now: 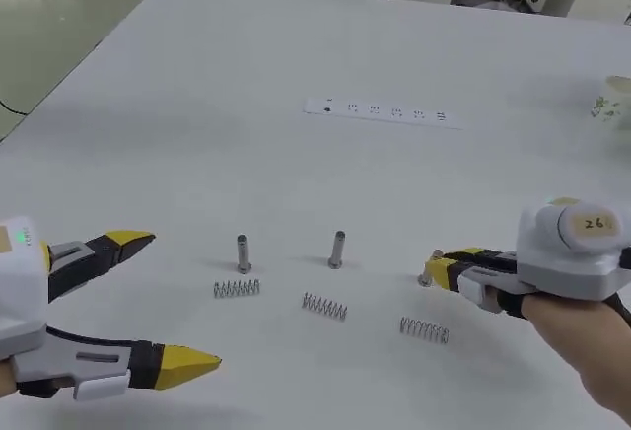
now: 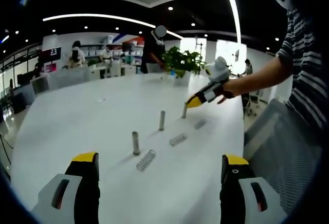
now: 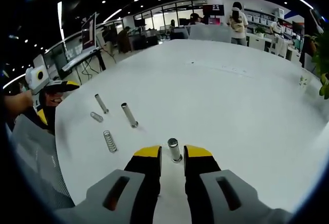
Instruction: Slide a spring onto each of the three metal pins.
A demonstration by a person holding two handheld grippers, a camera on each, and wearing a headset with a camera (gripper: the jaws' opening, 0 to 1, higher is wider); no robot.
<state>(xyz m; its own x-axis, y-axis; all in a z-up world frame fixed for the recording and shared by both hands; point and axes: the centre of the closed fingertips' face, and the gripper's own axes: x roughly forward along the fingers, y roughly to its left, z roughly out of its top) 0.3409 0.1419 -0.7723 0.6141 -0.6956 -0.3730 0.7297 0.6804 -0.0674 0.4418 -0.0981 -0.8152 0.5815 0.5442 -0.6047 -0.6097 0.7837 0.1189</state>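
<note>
Springs: three lie flat on the white table (image 1: 296, 174) in the head view. The first spring (image 1: 237, 288) lies just in front of the first pin (image 1: 243, 253), the second spring (image 1: 324, 306) in front of the second pin (image 1: 337, 250), and the third spring (image 1: 424, 328) near the third pin (image 1: 435, 258). Every pin stands upright and bare, so no part of the task appears done and all three springs are left to fit. The left gripper (image 1: 173, 300) hovers at the near left, jaws spread wide and empty. In the left gripper view the row of pins and springs recedes toward the right gripper (image 2: 193, 101), whose tip is at the farthest pin. In the right gripper view its jaws stand narrowly parted on either side of the third pin (image 3: 175, 150); whether they pinch it cannot be told.
</note>
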